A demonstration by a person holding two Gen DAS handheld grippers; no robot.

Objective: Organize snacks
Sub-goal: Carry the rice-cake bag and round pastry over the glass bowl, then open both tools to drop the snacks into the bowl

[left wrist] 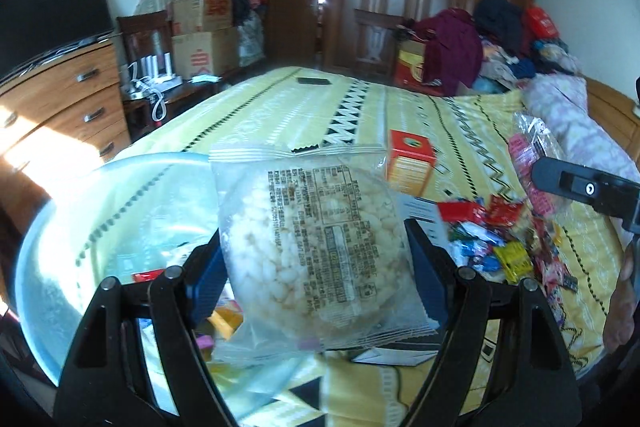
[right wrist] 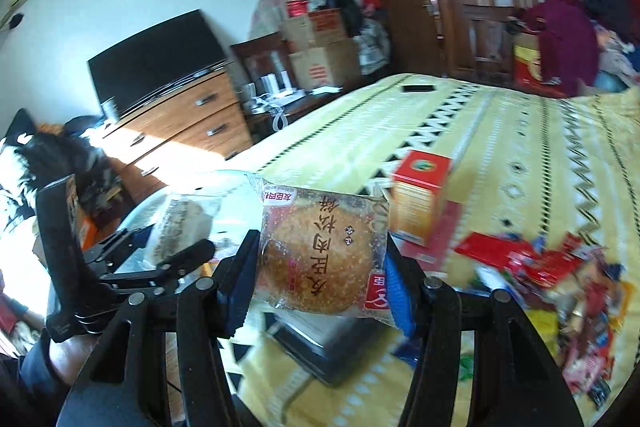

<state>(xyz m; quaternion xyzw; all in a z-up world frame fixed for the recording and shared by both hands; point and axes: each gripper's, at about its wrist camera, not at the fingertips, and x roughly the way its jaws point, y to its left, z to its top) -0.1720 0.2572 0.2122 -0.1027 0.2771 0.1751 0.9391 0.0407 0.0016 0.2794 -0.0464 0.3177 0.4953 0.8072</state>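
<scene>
- Far left, the clear plastic bowl (left wrist: 52,259) sits on the bed (left wrist: 280,107) near its edge, a few bright wrappers already in its bottom – looks like the collecting spot, which would explain why both hands are carrying packets this way
- Left gripper (left wrist: 316,263) next: its fingers (left wrist: 208,279) are closed on the rice cracker packet (left wrist: 312,247), one on each side edge, the packet standing up with its printed back to the camera; it hangs above the bowl's right rim, clear of the bedspread
- The packet fills the gap between the fingers, top seal poking well above them – a side pinch that, I'd say, keeps the brittle cake from being crushed
- Right gripper (right wrist: 320,291) now: fingers (right wrist: 236,291) clamped on the round sesame cake packet (right wrist: 320,251), gripped by its left and right edges, label sideways, held up off the bed
- In the right wrist view the left gripper and its packet show just to the left, over the bowl, so the two loads travel side by side
- Behind, the orange box (left wrist: 410,163) stands on the bed
- Far right, the snack pile (right wrist: 560,287) lies loose on the bedspread, unsorted, well apart from the bowl – plenty left to do, by my reckoning
</scene>
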